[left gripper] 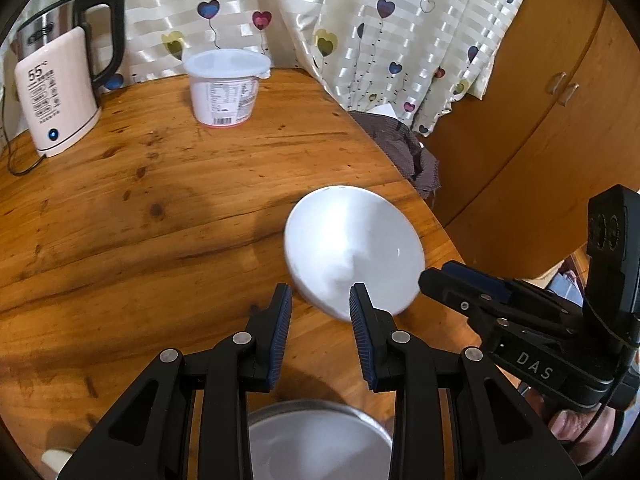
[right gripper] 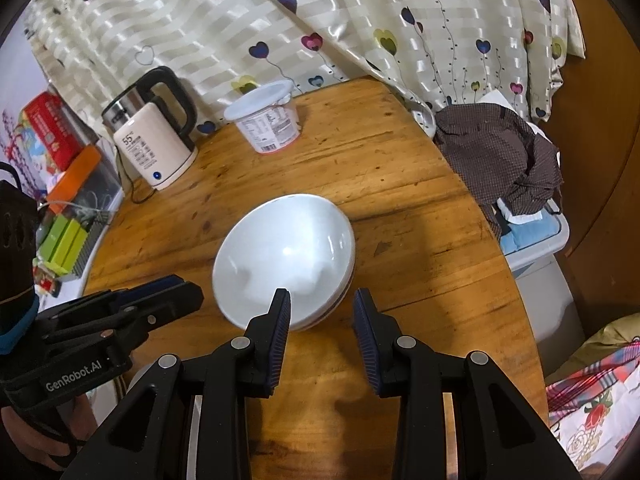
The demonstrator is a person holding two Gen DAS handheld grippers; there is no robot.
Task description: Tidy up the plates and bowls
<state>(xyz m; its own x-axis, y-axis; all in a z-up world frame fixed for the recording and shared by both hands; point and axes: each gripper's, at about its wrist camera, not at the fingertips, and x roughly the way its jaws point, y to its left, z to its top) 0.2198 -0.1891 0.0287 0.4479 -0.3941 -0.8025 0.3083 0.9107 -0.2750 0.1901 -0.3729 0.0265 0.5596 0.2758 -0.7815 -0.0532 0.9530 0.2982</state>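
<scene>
A white bowl (left gripper: 354, 248) (right gripper: 284, 256) stands on the round wooden table (left gripper: 140, 220) (right gripper: 400, 208), near its right edge. A dark line under the bowl's near rim may be a second bowl beneath it. My left gripper (left gripper: 320, 300) hovers just short of the bowl's near left rim, open, with nothing between its fingers. My right gripper (right gripper: 322, 300) (left gripper: 430, 278) is at the bowl's near right side, also open and holding nothing. In the right wrist view the left gripper (right gripper: 188, 290) shows at the left. A grey metal dish (left gripper: 316, 440) lies below the left gripper.
A kettle (left gripper: 60, 92) (right gripper: 156, 144) and a lidded white tub (left gripper: 224, 84) (right gripper: 266, 116) stand at the table's far side before a heart-patterned curtain (right gripper: 320, 20). A brown checked cloth (right gripper: 500, 152) lies beyond the right edge. A wooden cabinet (left gripper: 540, 120) is further right, boxes (right gripper: 52, 136) at left.
</scene>
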